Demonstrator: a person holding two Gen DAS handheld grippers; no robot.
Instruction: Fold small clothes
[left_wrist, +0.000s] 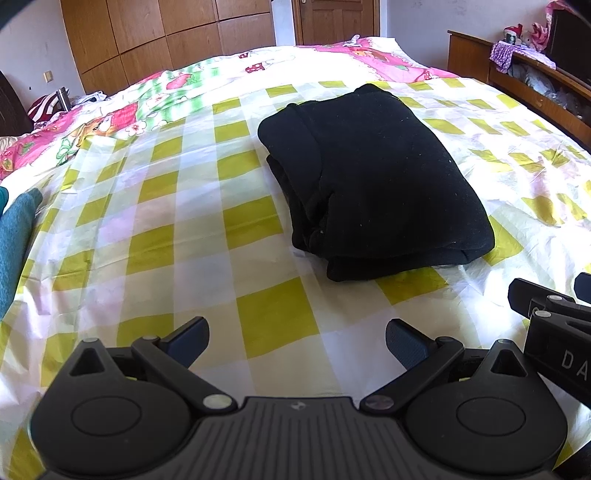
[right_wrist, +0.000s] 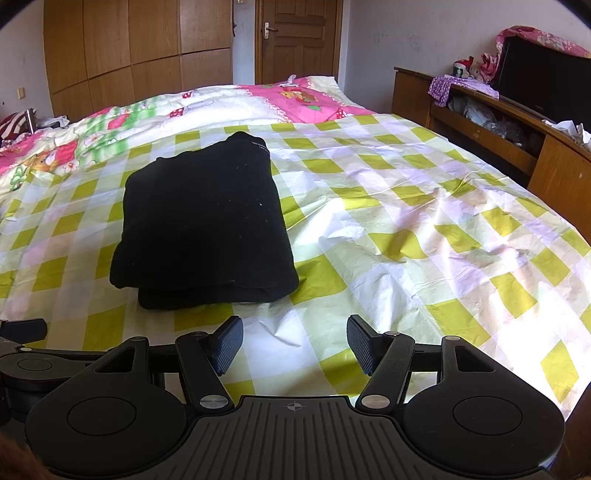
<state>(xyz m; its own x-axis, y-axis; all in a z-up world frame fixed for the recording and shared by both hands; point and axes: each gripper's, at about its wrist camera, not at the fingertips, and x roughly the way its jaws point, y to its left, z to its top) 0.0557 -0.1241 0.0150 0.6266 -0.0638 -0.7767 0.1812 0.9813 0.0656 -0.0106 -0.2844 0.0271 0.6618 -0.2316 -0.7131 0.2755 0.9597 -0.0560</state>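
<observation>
Fingers of the left gripper (left_wrist: 297, 341) and the right gripper (right_wrist: 294, 341) are spread wide and hold nothing, near the bed's (right_wrist: 406, 229) front edge. Beyond them the folded black garment (left_wrist: 373, 177) lies mid-bed on the checked sheet (left_wrist: 177, 229).

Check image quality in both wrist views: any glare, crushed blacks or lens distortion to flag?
Left wrist view: sunlight washes out the checked sheet; the folded black garment reads nearly featureless; fisheye bends the wardrobe; sharp overall. Right wrist view: strong glare on the sheet's near right, the garment again crushed dark, dark vignette in the upper corners, the open right tool in focus.
</observation>
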